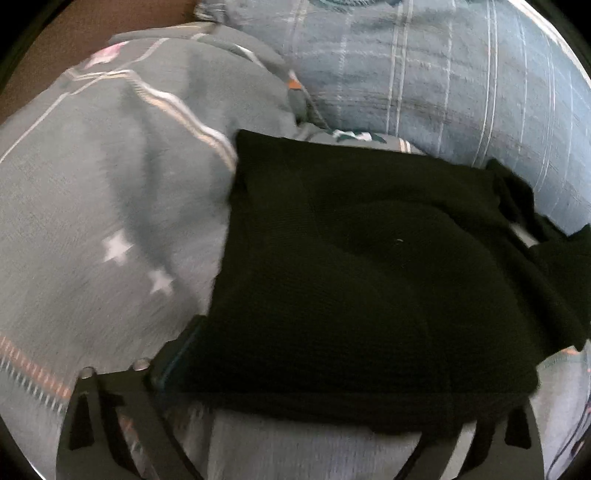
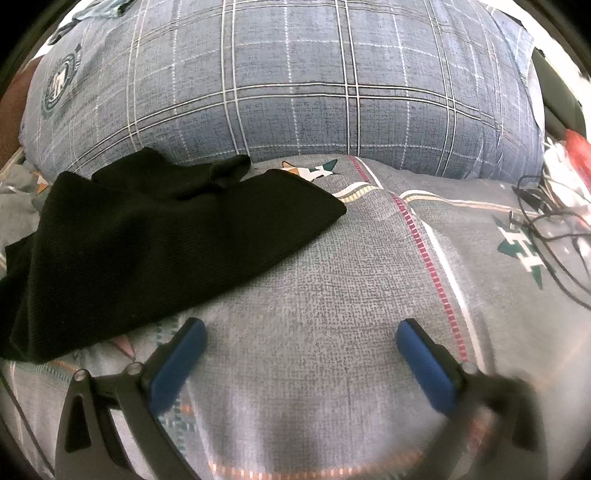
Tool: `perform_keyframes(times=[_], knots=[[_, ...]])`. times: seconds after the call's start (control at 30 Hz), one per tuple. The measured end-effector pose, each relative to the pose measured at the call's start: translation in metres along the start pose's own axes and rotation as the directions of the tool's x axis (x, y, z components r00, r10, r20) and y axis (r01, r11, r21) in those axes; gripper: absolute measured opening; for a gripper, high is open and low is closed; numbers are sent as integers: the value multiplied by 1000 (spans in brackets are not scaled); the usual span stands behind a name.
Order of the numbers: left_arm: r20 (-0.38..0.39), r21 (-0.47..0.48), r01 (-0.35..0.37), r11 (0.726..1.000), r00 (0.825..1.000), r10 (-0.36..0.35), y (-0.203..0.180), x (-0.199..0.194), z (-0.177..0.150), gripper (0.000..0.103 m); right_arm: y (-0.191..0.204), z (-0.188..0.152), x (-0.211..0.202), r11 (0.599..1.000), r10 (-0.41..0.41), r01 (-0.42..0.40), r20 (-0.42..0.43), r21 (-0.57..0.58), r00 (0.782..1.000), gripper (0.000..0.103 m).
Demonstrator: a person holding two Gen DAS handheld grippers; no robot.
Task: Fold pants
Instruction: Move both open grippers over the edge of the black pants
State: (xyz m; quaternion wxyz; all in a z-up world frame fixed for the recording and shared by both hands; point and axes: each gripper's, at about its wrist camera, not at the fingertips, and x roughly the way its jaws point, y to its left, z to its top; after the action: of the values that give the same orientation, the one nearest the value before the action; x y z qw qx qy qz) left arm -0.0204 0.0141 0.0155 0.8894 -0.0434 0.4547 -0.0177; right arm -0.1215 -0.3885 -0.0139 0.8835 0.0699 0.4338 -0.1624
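Observation:
The black pants (image 1: 369, 266) lie folded into a thick pad on the grey patterned bedspread (image 1: 92, 221). In the left wrist view they drape over my left gripper (image 1: 303, 380), hiding both fingertips; only the left finger's base (image 1: 173, 354) shows at the cloth's edge, with the jaws spread wide. In the right wrist view the pants (image 2: 155, 240) lie at the left. My right gripper (image 2: 301, 332) is open and empty, its blue pads (image 2: 177, 365) over bare bedspread (image 2: 332, 288), just right of the pants' near edge.
A large blue plaid pillow (image 2: 295, 92) lies behind the pants across the back. Black cables (image 2: 546, 229) and a red and white item (image 2: 576, 147) lie at the far right on the bed. A brown surface (image 1: 92, 22) shows at the upper left.

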Motion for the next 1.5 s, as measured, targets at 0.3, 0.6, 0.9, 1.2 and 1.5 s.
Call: perform_keyframes(times=[0.3, 0.6, 0.9, 1.2, 1.5], knots=[[122, 30, -19, 999, 992, 15, -7, -65, -10, 93, 21, -11, -47, 997, 70, -68, 55, -39, 996, 103], [150, 33, 58, 998, 987, -62, -23, -94, -25, 93, 36, -9, -73, 994, 99, -96, 90, -44, 991, 103], [170, 74, 86, 994, 981, -98, -36, -111, -29, 94, 36, -1, -78, 994, 110, -107, 108, -30, 988, 103], [151, 76, 85, 993, 984, -96, -43, -108, -31, 94, 37, 1, -78, 993, 115, -112, 109, -29, 987, 103], [148, 65, 80, 995, 985, -88, -44, -106, -32, 94, 37, 2, -77, 993, 119, -117, 108, -25, 987, 103]])
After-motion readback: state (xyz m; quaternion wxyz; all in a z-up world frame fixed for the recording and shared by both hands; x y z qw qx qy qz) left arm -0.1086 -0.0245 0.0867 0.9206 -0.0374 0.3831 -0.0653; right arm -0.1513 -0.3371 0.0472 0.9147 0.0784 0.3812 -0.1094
